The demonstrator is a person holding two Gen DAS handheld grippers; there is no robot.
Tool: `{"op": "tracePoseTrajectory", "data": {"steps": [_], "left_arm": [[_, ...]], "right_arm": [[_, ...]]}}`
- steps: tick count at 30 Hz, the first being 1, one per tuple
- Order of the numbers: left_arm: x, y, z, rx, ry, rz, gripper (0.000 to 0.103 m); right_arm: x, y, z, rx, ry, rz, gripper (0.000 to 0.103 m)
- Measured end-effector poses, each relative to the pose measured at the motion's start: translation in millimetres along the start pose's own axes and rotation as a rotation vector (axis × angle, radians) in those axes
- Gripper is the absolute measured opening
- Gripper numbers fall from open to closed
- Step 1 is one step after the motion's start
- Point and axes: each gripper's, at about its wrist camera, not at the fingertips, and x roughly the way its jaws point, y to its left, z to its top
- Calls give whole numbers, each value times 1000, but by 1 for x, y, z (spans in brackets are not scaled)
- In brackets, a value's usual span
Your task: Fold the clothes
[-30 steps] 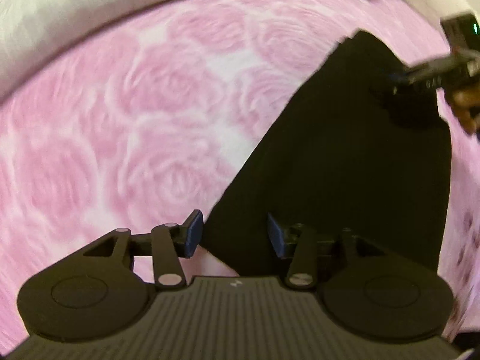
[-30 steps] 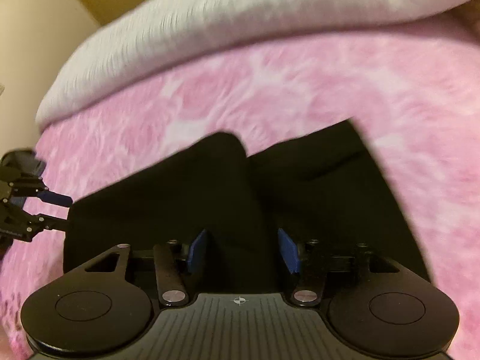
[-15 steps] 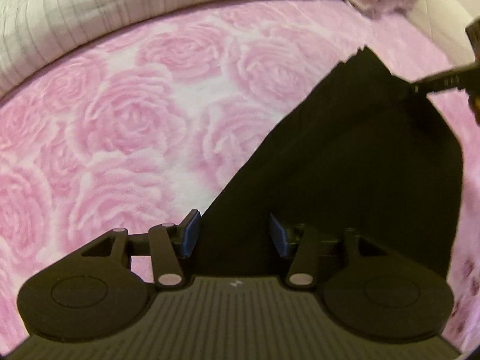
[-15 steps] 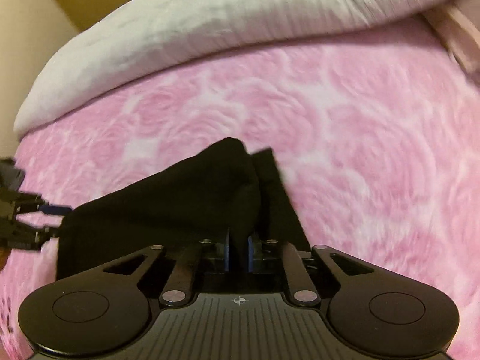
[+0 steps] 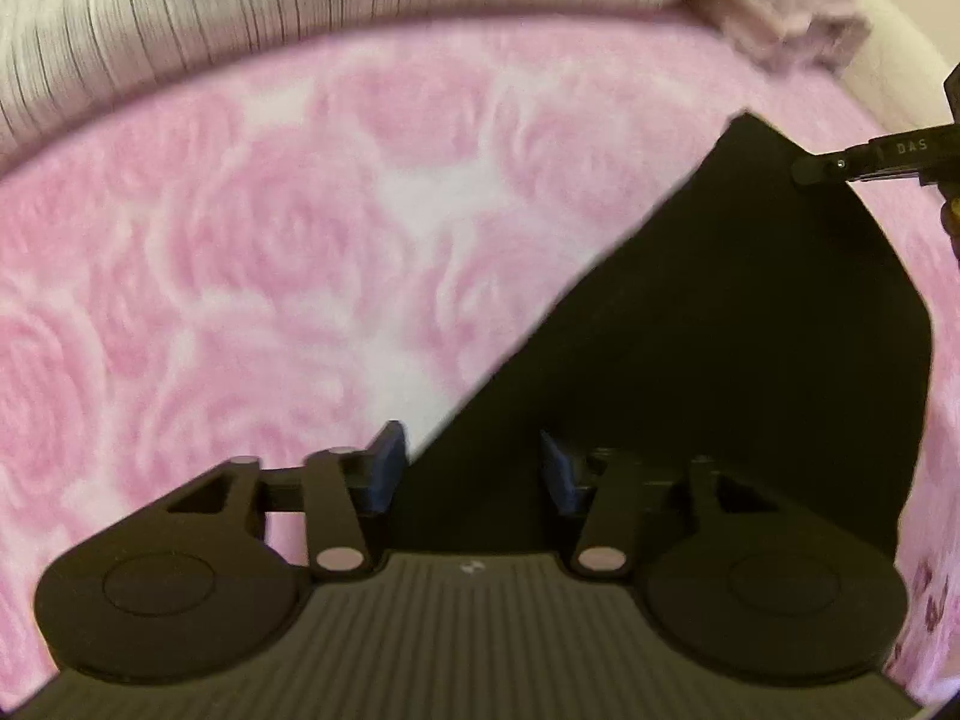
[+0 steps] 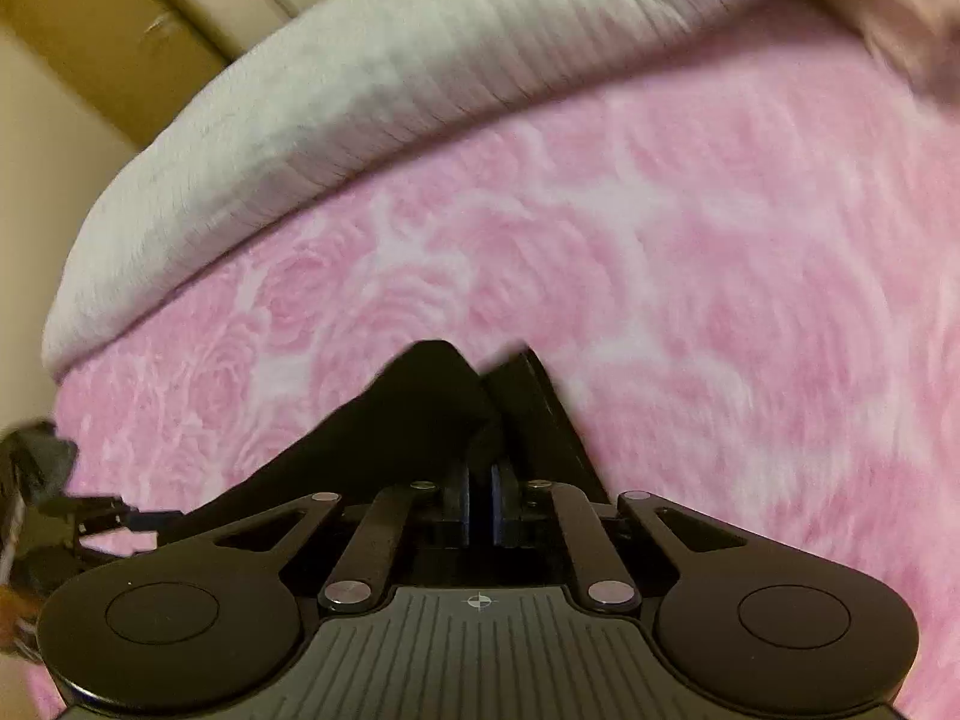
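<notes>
Right wrist view: the right tongs have just clamped onto the black cloth garment, and the left tongs straddle its edge, part open. It lies on a pink rose-patterned fleece bed cover; beyond, a grey ribbed blanket, then a cream wall.

Black garment, centre right: matt cloth, smooth. Pink rose-pattern blanket beneath: plush fleece, soft nap. Grey-white bedding, upper frame: ribbed cloth, matt. Left tongs: matt black plastic, blue pads, bright metal pivot pins.
</notes>
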Motion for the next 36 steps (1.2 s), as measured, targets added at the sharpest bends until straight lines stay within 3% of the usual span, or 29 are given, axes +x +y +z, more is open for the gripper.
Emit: {"op": "tracePoseTrajectory", "data": {"steps": [3,7,10,15,18,23,28,31,34,36], "left_arm": [[3,3,3,-24,-17,7,43],[20,9,4,-32,33,-3,56],[16,13,8,-22,34,-11,56],[20,21,4,-28,46,-22,58],[24,22,2,-25,49,-19,62],[27,24,3,-5,55,-24,66],[4,29,8,97,63,37,62],[-20,32,4,191,53,102,54],[-43,30,-2,259,21,72,54],[-55,13,-11,439,-25,78,54]], "right_arm": [[-7,7,9,-50,-64,2,4],[23,-8,4,-51,50,-87,7],[9,-18,-6,4,19,-89,10],[-19,-26,-28,66,-12,-69,31],[-19,-35,-47,83,42,-80,31],[-33,-35,-68,37,16,-134,32],[-51,-27,-82,50,-17,-202,38],[-75,-2,-94,97,-64,-261,40],[-96,21,-125,201,-107,-217,50],[-103,37,-152,294,-101,-145,52]]}}
